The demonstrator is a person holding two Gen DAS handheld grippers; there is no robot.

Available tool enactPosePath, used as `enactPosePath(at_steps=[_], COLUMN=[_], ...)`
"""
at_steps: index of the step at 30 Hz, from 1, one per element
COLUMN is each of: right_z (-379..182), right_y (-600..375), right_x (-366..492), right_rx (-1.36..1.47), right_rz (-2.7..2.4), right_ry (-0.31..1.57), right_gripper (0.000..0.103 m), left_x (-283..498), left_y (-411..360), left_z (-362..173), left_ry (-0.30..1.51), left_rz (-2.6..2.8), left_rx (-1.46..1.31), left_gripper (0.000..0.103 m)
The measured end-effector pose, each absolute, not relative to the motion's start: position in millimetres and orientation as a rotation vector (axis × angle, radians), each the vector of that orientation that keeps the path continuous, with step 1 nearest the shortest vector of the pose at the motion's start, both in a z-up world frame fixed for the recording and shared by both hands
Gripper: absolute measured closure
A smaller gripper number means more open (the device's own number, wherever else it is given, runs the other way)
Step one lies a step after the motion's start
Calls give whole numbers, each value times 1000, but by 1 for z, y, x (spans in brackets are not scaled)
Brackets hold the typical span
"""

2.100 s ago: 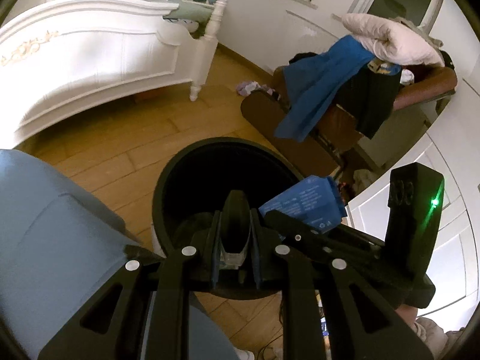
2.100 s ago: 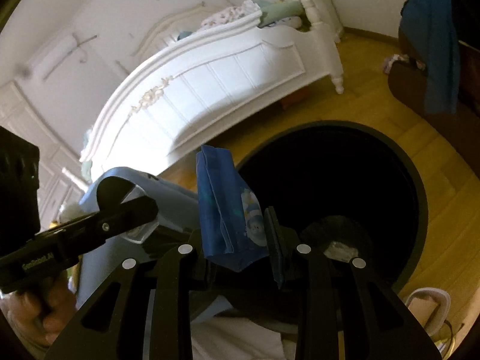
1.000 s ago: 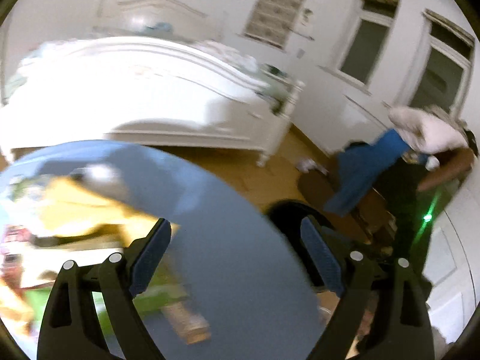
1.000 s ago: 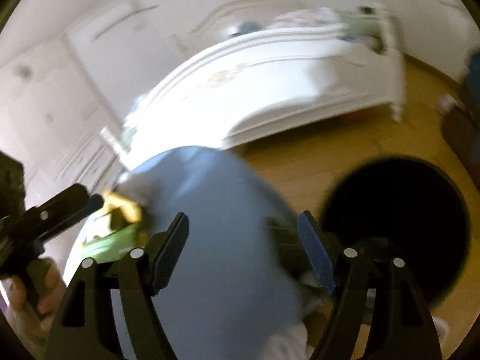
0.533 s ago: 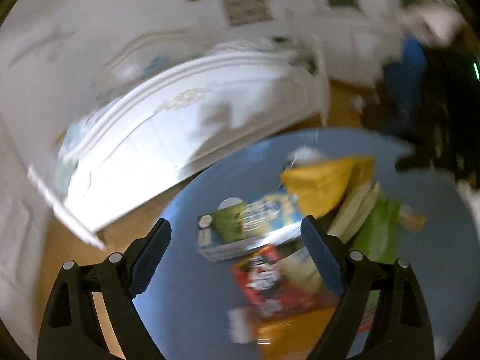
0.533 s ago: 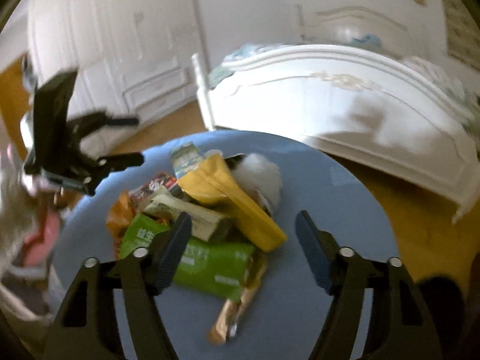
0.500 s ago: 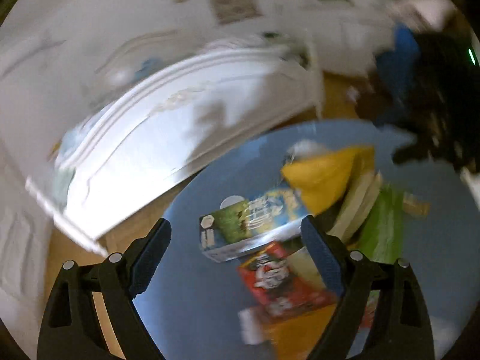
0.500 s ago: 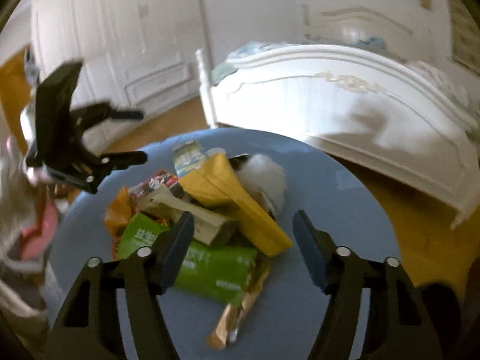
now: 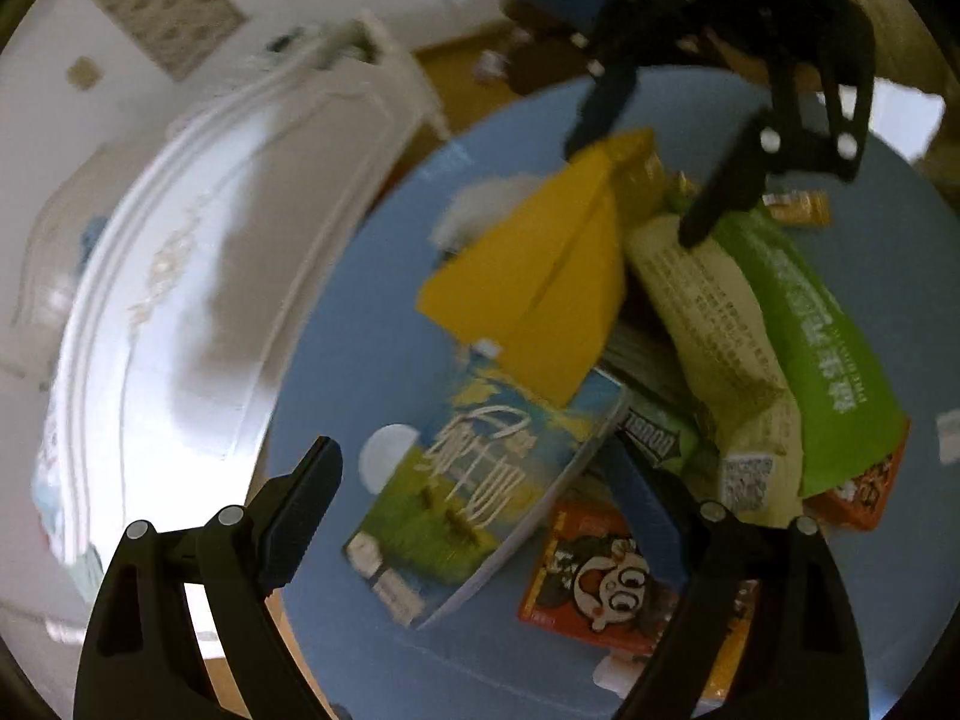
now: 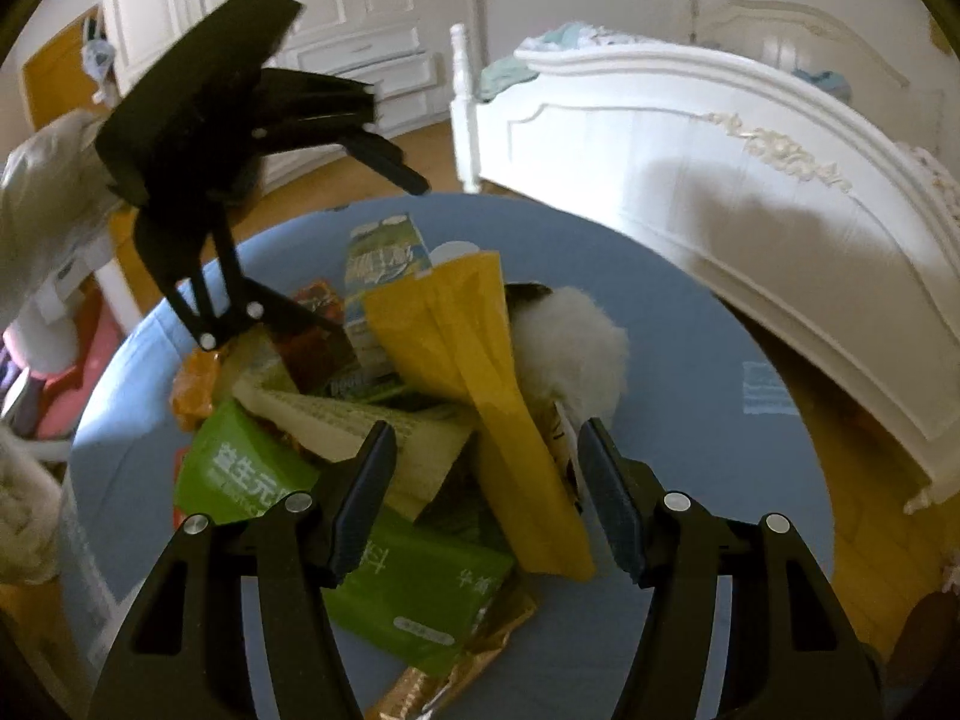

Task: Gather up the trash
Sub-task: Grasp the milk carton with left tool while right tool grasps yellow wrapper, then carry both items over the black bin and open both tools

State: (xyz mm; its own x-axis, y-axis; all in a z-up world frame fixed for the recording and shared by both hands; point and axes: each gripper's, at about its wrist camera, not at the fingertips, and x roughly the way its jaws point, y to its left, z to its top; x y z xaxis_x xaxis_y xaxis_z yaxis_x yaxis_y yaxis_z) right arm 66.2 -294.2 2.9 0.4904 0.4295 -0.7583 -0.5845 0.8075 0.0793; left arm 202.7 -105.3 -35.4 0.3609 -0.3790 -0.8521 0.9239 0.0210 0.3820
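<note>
A pile of trash lies on a round blue table [image 9: 372,312]. My left gripper [image 9: 474,474] is open, with a blue and green milk carton [image 9: 474,498] between its jaws. My right gripper [image 10: 486,456] is open around the lower part of a yellow paper bag [image 10: 480,384]. The pile also holds a green packet [image 10: 420,600], a cream wrapper [image 9: 714,336], a red snack wrapper [image 9: 606,576] and a white fluffy ball [image 10: 570,348]. The right gripper shows at the top of the left wrist view [image 9: 648,156]; the left gripper shows at the left of the right wrist view [image 10: 360,240].
A white bed frame [image 10: 720,180] stands behind the table, over a wooden floor [image 10: 864,504]. White cabinets [image 10: 336,30] line the far wall. A pink item [image 10: 72,360] sits left of the table.
Both grippers dropped their trash in the black bin, opened, and swung back over the table. Now they have come down closer to the pile, the right one with its jaws narrower.
</note>
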Motion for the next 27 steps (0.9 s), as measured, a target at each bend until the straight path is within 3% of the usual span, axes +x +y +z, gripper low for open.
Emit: enactPosePath(at_steps=[2, 3, 5, 9, 27], right_z=[2, 1, 0, 2, 59], right_y=[-295, -296, -296, -302, -375], right_x=[69, 69, 68, 63, -16], right_rx=[-188, -184, -188, -154, 204], right_rz=[631, 636, 633, 610, 505], right_ry=[872, 876, 880, 854, 556], right_gripper=[50, 53, 72, 90, 90], left_x=[207, 210, 213, 204, 134], left_y=[-110, -110, -110, -102, -73], left_z=[-42, -41, -41, -37, 55], left_ry=[673, 695, 713, 697, 543], left_rz=[-1141, -1157, -1141, -1101, -771], left_rx=[1108, 1067, 1017, 933, 393], left_gripper=[21, 29, 30, 43, 49])
